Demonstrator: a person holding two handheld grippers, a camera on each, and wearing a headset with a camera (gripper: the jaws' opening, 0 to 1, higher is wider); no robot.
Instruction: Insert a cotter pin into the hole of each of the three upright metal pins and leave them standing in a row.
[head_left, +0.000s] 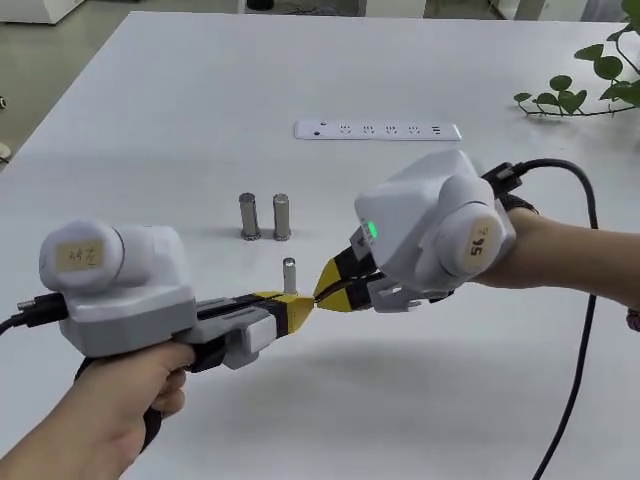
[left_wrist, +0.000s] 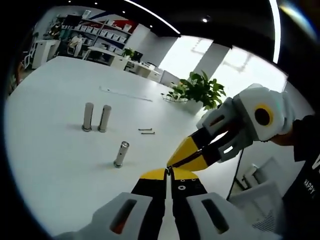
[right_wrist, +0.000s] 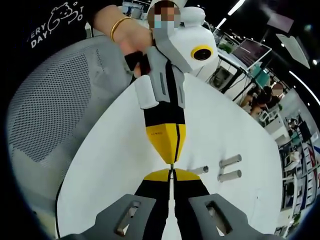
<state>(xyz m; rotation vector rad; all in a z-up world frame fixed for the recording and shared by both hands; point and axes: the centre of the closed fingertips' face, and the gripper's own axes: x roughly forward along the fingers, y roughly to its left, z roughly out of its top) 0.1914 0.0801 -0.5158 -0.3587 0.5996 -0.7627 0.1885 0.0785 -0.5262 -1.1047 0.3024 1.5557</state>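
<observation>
Your left claw (head_left: 305, 303) and right claw (head_left: 322, 288) are both closed, tip to tip. I can't tell whether a cotter pin is pinched there; it's too small. The lone metal pin (head_left: 289, 276) stands upright on the table (head_left: 200, 100), just beyond and left of the tips. Your left claw is nearer.

Bright, even overhead light. The white desk (head_left: 200, 100) reads clean in the head view, with no hard glare. Soft shadows sit at the foot of the metal pins (head_left: 265, 217), and a broad faint one lies on the near desk. Head view is sharp. Both gripper views bow hard toward the edges. In the left gripper view the windows (left_wrist: 182, 57) are blown out and the ceiling strip light (left_wrist: 150, 14) is clipped.
</observation>
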